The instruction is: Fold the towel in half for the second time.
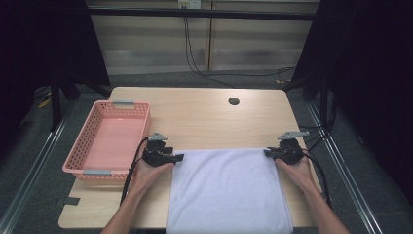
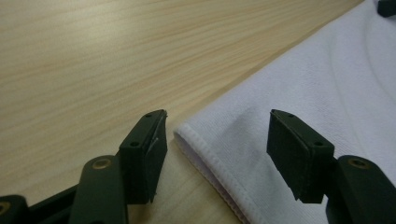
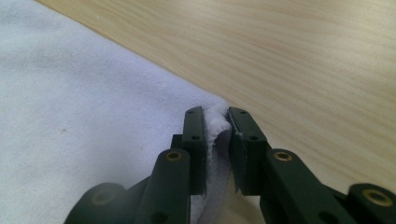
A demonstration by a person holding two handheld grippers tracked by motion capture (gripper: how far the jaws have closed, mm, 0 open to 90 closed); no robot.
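A white towel (image 1: pixel 226 190) lies flat on the wooden table (image 1: pixel 204 117), its near edge hanging over the front. My left gripper (image 1: pixel 178 157) is at the towel's far left corner. In the left gripper view it (image 2: pixel 217 140) stands open, jaws on either side of the hemmed corner (image 2: pixel 205 149), which lies flat on the table. My right gripper (image 1: pixel 267 153) is at the far right corner. In the right gripper view it (image 3: pixel 215 121) is shut, pinching the corner of the towel (image 3: pixel 93 116) between its jaws.
An empty pink plastic basket (image 1: pixel 92 168) stands at the table's left side, just left of my left hand. A round cable hole (image 1: pixel 234 101) is in the tabletop at the back. Cables (image 1: pixel 195 58) trail on the floor behind the table.
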